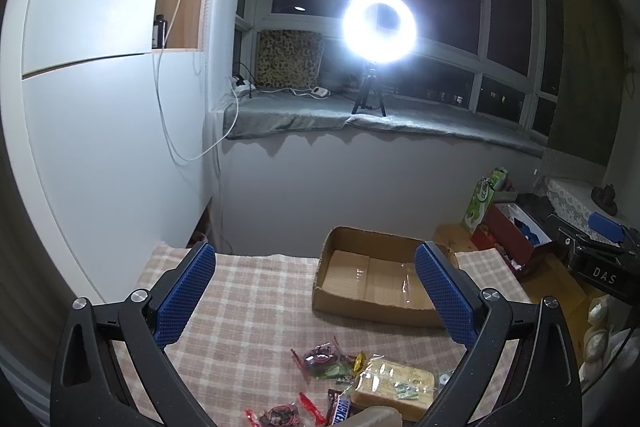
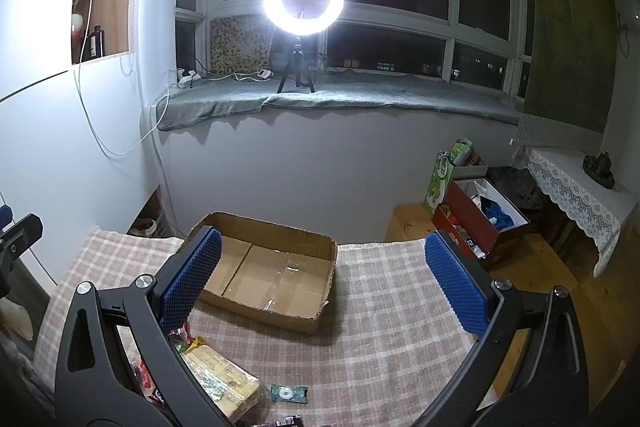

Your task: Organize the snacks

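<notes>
Checked-cloth counter [image 2: 380, 307] noted. Empty cardboard box [image 2: 276, 279] seen at 12 o'clock. Snacks [image 1: 360, 383] heaped at 6 o'clock, a cake packet [image 1: 394, 383] among them. Left gripper [image 1: 316, 295] and right gripper [image 2: 324, 287]: fingers spread wide, nothing held.

- My left gripper [image 1: 316, 291]: jaws spread wide, holding nothing, poised above the table.
- My right gripper [image 2: 322, 277]: jaws likewise spread, nothing between the pads.

A checked cloth [image 2: 380, 307] carries a cardboard box [image 2: 272, 267] and snacks [image 1: 360, 383].
</notes>
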`<state>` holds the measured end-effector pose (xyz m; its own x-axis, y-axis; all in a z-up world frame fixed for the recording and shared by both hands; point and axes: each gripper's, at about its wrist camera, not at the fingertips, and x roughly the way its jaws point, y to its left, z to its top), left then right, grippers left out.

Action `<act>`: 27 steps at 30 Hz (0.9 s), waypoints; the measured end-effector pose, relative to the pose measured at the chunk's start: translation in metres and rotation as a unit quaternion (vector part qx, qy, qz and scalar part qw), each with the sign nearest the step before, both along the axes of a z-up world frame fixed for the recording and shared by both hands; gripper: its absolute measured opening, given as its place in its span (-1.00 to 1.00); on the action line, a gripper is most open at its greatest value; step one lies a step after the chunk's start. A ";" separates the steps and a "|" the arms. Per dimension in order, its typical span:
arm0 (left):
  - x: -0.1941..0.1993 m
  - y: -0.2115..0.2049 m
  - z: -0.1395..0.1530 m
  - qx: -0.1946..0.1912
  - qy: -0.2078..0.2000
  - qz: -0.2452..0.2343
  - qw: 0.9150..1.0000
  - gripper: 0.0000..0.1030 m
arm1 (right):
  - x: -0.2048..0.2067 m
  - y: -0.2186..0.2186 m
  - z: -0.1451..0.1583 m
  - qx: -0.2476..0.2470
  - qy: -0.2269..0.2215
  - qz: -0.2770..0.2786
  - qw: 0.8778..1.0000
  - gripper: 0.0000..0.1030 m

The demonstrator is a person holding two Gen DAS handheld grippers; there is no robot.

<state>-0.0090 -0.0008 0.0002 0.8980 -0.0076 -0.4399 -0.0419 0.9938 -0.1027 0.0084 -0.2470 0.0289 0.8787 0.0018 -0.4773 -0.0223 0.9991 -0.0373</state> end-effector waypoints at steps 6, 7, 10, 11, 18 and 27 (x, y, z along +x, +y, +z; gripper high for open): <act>-0.001 -0.002 0.000 0.002 0.002 -0.002 1.000 0.94 | 0.001 0.000 -0.003 0.000 0.003 0.000 1.000 1.00; -0.001 -0.002 0.000 0.002 0.001 -0.002 1.000 0.94 | 0.001 0.000 -0.003 0.000 0.003 0.000 1.000 1.00; 0.000 -0.002 0.000 0.004 0.001 -0.002 1.000 0.94 | 0.001 0.000 -0.003 0.001 0.004 -0.001 1.000 1.00; 0.000 -0.002 -0.001 0.004 0.001 -0.002 1.000 0.94 | 0.002 0.000 -0.005 0.001 0.004 -0.001 1.000 1.00; 0.000 -0.002 -0.001 0.004 0.001 -0.002 1.000 0.94 | 0.002 0.000 -0.005 0.000 0.004 -0.001 1.000 1.00; -0.001 -0.002 -0.001 0.004 0.000 -0.003 1.000 0.94 | 0.002 0.000 -0.005 0.001 0.005 -0.001 1.000 1.00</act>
